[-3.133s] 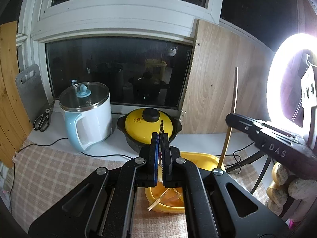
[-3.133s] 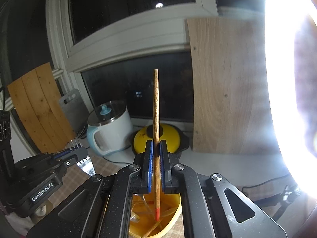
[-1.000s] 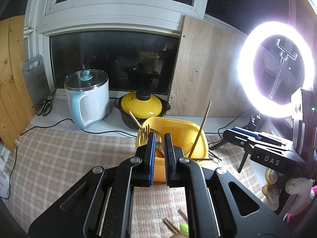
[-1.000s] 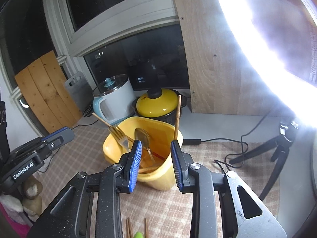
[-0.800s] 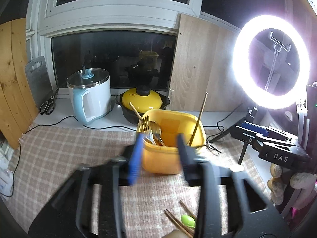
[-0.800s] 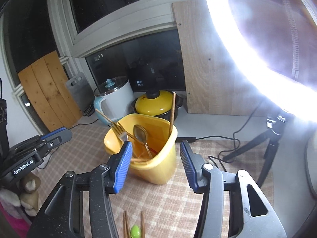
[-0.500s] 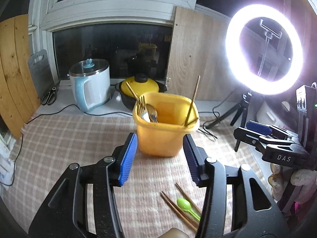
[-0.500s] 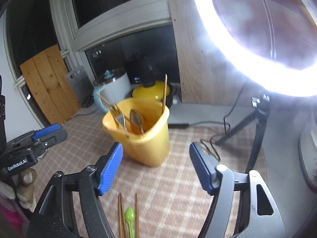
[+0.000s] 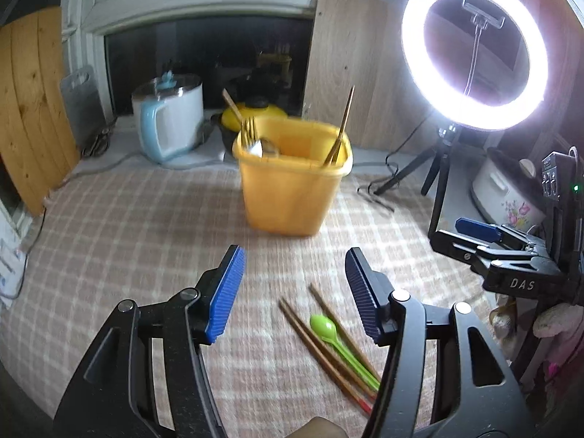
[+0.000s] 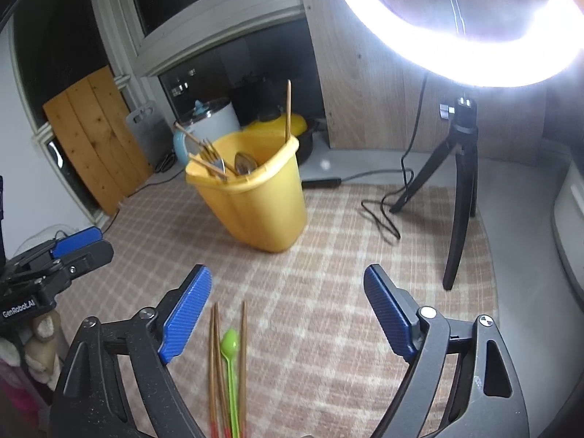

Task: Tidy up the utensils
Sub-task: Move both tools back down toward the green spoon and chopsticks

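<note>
Left gripper (image 9: 294, 294): ribbed blue pads on black arms, jaws apart and empty, having just been opening. Right gripper (image 10: 286, 314): same build, jaws spread wider, also just opening, nothing between them. On the checked woven tablecloth (image 9: 127, 226) near the grippers lie three slim brown chopsticks (image 9: 321, 343) with red tips and a glossy green plastic spoon (image 9: 337, 341), side by side. Farther off stands a yellow plastic bin (image 9: 290, 189), rounded-square and tapering, holding a gold metal fork (image 9: 249, 135), a spoon bowl and one upright wooden chopstick (image 9: 341, 127). Behind it: a white-and-blue kettle (image 9: 169, 122) and a yellow-lidded pot (image 9: 255, 113). Right: a circular ring light (image 9: 474, 47) on a black tripod.
</note>
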